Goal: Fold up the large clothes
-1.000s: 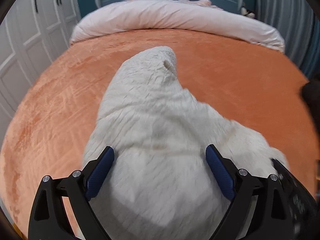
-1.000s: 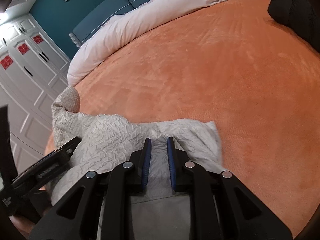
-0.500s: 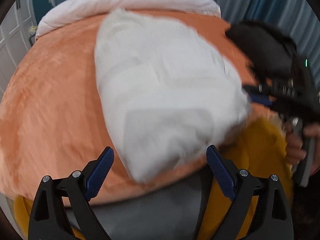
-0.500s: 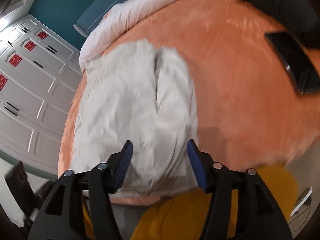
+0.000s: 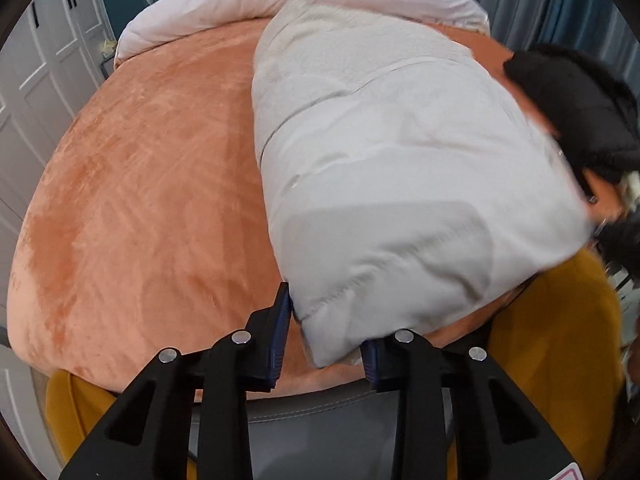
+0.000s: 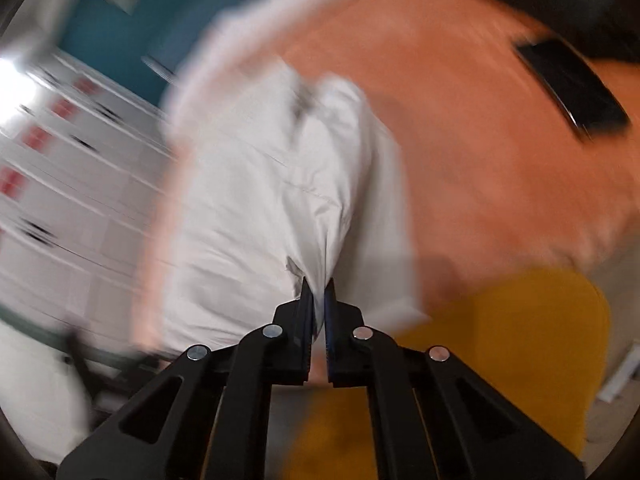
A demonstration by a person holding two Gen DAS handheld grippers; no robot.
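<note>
Two handheld grippers take hold of a large pale grey, crinkled cotton garment lying lengthwise on an orange plush bedspread.

The right gripper is clenched on a pinch of the near hem; the left gripper is half closed around the near left corner — its grasp looks unfinished. To fold well, close the left fully, then lift both corners level and carry them together toward the far end.

An orange-covered bed carries the white garment, a pale duvet and black clothing.
</note>
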